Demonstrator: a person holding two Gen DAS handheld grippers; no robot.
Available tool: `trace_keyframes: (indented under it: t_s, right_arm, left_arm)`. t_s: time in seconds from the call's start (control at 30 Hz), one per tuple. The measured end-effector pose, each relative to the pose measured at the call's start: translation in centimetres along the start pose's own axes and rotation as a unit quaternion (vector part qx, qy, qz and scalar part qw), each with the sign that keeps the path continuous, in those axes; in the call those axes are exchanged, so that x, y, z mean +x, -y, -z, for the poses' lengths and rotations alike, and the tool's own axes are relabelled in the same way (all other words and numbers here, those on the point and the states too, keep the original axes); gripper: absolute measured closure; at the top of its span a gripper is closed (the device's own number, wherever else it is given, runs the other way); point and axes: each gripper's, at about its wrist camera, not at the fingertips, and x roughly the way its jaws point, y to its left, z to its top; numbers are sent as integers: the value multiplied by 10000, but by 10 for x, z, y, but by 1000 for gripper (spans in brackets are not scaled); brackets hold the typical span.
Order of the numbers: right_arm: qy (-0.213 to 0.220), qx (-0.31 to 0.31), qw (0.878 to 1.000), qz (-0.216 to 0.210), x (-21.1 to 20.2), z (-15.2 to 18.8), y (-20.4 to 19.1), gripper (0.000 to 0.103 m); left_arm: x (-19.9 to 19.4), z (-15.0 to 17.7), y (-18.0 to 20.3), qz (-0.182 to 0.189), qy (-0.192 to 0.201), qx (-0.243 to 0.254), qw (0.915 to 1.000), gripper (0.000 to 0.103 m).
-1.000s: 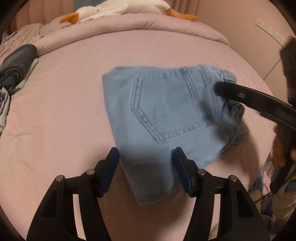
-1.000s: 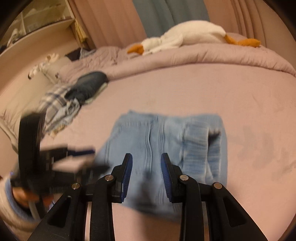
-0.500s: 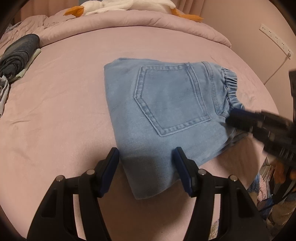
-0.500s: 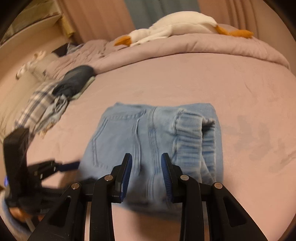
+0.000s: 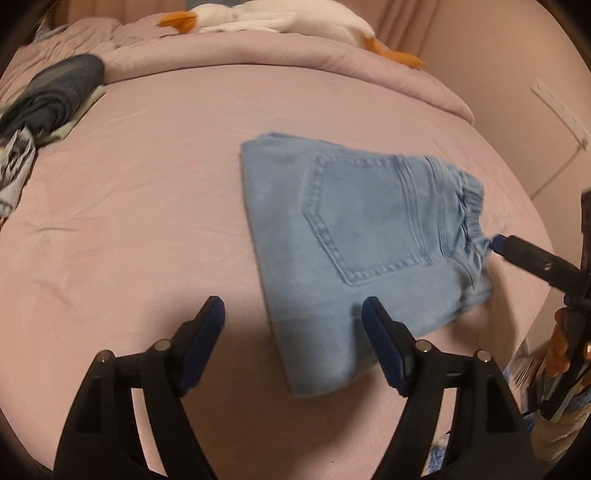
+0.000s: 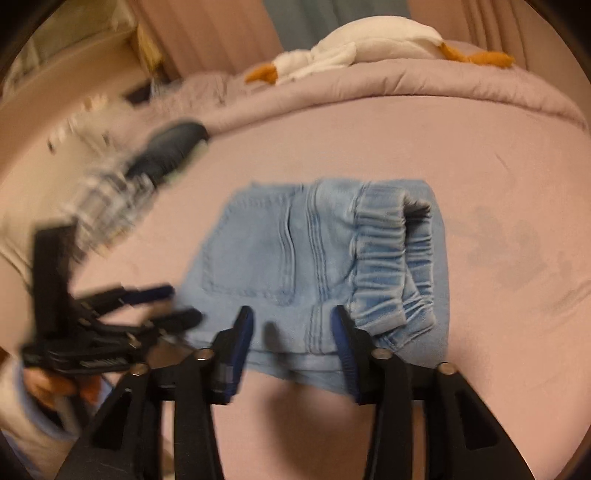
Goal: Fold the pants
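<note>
Folded into a compact packet: light-blue denim pants (image 5: pixel 362 236) with an elastic waistband, lying flat on the pink bedsheet (image 5: pixel 129 206), back pocket facing up. In the left wrist view, packet spread from 12 toward 3 o'clock of the left gripper (image 5: pixel 293 321); long axis running from the near corner at about 1 o'clock out toward the gathered waistband at 2 to 3 o'clock. Near corner of the denim lying between the blue pads, pressed by neither. Jaws just widened, now standing well apart, holding nothing.

In the right wrist view, packet straight ahead at 12 o'clock of the right gripper (image 6: pixel 293 332), near edge of the cloth between the tips, waistband roll off at 1 o'clock. Jaws just opened too, about half spread, pads clear of the denim as far as the blur allows, nothing gripped.

Both grippers close to the packet, on adjoining sides: left at the narrow corner end, right at the waistband end. Judged from the layout: fold apparently finished or nearly so, any further fold turning on bringing one end over the other along that axis.

At the far edge of the bed, a white plush goose with orange beak and feet (image 5: pixel 273 18); at 10 o'clock in the left view, a dark rolled garment (image 5: pixel 55 92).
</note>
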Motion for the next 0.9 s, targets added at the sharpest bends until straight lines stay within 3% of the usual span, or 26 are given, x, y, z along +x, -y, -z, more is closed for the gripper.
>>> trace_keyframes:
  t_s: [0.03, 0.1, 0.2, 0.4, 0.5, 0.63, 0.9]
  right_arm:
    - [109, 191, 9997, -123, -7, -2, 7, 41]
    - [244, 428, 9988, -59, -12, -4, 17, 33]
    - [357, 841, 9958, -113, -19, -5, 38, 31]
    - [-24, 1492, 9887, -175, -1, -2, 71, 25]
    - [-204, 1556, 9872, -295, 6, 0, 76, 11]
    - [-401, 1529, 9874, -110, 17, -5, 78, 10]
    - [-693, 1242, 9896, -200, 37, -18, 72, 9]
  left_arm:
    - [0, -1, -5, 52, -5, -119, 9999, 26]
    - [2, -4, -11, 170, -33, -273, 9995, 26]
    - [7, -9, -18, 366, -105, -536, 9978, 26]
    - [19, -16, -20, 476, -253, -728, 9959, 26]
    - [20, -18, -18, 515, -274, -730, 9956, 26]
    - [26, -23, -19, 566, -307, -716, 9954, 25]
    - [40, -35, -8, 815, -455, -370, 9949, 26]
